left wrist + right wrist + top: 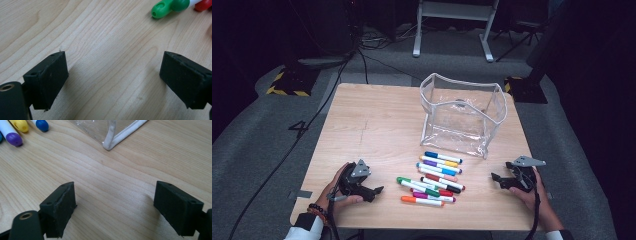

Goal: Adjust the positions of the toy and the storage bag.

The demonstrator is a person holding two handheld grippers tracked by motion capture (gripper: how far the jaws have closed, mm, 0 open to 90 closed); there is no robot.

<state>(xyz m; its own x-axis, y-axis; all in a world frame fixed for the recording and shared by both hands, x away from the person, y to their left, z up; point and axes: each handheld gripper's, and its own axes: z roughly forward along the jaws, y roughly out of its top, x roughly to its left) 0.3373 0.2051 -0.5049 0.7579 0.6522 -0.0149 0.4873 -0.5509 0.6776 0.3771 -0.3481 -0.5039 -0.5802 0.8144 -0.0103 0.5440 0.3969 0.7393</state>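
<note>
Markers (432,179) w/ glossy rounded caps, clear soft pouch (460,116), woodgrain table (372,125), left tool (373,192) & right tool (498,179) released

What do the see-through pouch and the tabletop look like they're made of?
The pouch looks like clear flexible plastic, glossy, with reflections and wrinkles on its walls, and whitish fabric-like piping along its edges. The tabletop looks like light wood or a wood-grain laminate, matte; which one I cannot tell.

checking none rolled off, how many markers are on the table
9 white-barrelled felt markers, all in one loose cluster on the light wooden table, in front of the clear plastic pouch; overlaps may hide another.
</note>
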